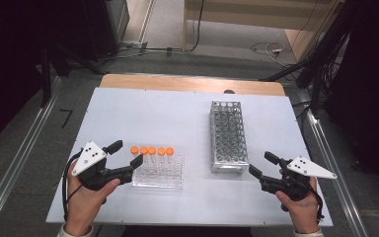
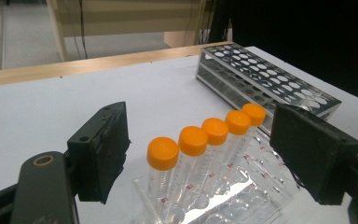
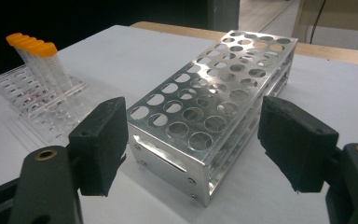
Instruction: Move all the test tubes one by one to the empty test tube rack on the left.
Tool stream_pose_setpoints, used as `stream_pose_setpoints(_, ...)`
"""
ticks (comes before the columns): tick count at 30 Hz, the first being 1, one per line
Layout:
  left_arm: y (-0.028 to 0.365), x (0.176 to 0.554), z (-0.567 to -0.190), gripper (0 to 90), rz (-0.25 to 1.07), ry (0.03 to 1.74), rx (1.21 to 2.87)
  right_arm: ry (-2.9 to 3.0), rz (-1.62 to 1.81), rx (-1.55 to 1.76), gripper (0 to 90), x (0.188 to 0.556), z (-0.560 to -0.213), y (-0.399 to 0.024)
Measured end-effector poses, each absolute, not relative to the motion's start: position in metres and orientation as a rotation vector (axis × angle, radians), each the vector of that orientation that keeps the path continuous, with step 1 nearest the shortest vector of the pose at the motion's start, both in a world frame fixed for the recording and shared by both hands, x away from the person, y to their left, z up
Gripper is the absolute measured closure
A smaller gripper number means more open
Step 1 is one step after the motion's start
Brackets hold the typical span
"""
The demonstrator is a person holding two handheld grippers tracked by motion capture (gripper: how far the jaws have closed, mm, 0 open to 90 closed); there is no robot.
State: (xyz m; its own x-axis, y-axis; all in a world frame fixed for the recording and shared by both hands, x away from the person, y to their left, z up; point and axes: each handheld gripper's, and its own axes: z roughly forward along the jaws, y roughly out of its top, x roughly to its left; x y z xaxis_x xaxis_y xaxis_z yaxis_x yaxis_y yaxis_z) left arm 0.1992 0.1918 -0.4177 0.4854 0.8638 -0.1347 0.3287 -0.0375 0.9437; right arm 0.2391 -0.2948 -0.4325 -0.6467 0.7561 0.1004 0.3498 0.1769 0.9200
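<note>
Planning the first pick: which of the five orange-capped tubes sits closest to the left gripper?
The end tube at the row's left in the high view. It sits nearest the open left gripper.

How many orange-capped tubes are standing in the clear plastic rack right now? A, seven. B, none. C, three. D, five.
D: five orange-capped tubes stand in one row along an edge of the clear rack, countable in the high view and the left gripper view.

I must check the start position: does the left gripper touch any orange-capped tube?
Apart. In the left gripper view, the open left gripper stands wide of the orange-capped tubes, with white table visible between each pad and the caps.
</note>
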Motion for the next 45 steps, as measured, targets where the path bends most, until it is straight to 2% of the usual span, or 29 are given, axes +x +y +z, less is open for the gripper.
stream_pose_setpoints(45,0.235,0.189,-0.458,19.9,0.649,1.191,1.604,2.035,1.385,1.144,22.1,0.238,-0.447,-0.323)
